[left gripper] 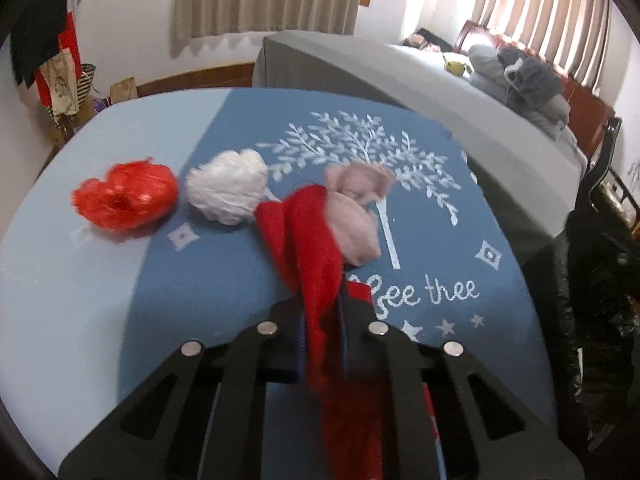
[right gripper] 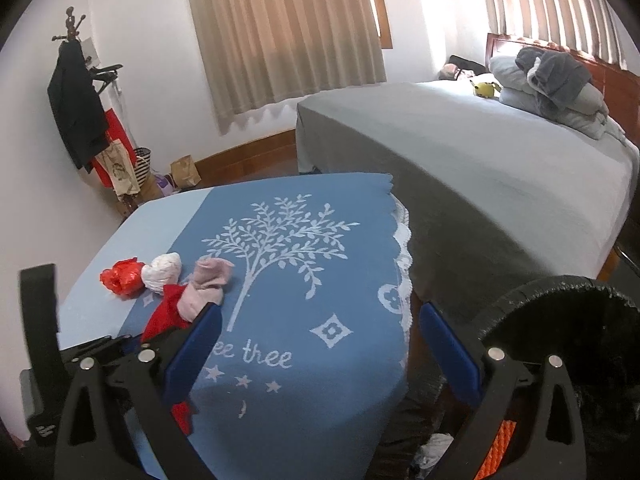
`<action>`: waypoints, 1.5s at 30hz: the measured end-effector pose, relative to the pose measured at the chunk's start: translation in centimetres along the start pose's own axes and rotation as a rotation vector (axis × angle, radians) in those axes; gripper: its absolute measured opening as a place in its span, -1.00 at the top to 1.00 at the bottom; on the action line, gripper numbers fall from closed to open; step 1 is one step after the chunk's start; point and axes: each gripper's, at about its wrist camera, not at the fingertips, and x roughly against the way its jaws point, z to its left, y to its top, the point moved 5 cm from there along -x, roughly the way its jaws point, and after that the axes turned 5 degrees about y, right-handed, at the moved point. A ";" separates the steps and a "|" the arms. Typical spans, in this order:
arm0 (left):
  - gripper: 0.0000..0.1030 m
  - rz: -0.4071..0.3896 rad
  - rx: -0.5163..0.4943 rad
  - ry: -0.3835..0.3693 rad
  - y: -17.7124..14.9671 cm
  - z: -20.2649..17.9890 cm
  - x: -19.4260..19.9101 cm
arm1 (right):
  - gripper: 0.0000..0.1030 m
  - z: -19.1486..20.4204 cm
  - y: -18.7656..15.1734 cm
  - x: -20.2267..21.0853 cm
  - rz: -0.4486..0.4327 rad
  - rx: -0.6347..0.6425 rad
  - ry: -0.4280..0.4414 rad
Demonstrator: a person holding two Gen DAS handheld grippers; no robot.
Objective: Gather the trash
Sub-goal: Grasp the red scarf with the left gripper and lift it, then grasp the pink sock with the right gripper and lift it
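- Lying left of the printed tree (left gripper: 360,168): red wrapper (left gripper: 124,196), white wad (left gripper: 228,190), pink wad (left gripper: 356,216).
- Left gripper (left gripper: 324,320): pressed together, pinching red cloth (left gripper: 312,240), long axis running away along the fingers.
- Right gripper (right gripper: 320,344): spread, empty, right of the tree; black bin (right gripper: 560,308) beside it.

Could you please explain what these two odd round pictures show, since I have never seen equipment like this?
A person carries a hand-held gripper in each hand; a wide-angle camera on each looks along its two fingers, hence the round pictures. One picture is from the left hand-held gripper, which is shut on a red cloth. The other is from the right hand-held gripper, open and empty. On the blue tablecloth lie a red crumpled bag, a white crumpled wad and a pink cloth. A black bin stands beside it.
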 end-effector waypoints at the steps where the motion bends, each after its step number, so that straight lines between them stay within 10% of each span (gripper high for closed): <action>1: 0.80 -0.014 0.004 0.003 0.2 0.3 0.5 | -0.89 0.2 0.1 -0.1 -0.001 0.002 0.002; 26: 0.82 -0.136 0.077 0.133 2.0 8.7 3.4 | -0.74 8.8 -0.7 -8.5 0.076 0.064 0.064; 34: 0.82 -0.138 0.093 0.139 2.1 10.2 2.9 | -0.41 10.1 -1.7 -11.0 0.152 0.092 0.071; 39: 0.82 -0.136 0.102 0.140 2.0 10.6 2.9 | 0.14 10.8 -2.3 -11.7 0.195 0.104 0.107; 45: 0.82 -0.142 0.105 0.138 2.0 10.4 3.2 | 0.20 10.8 -2.1 -10.9 0.183 0.097 0.134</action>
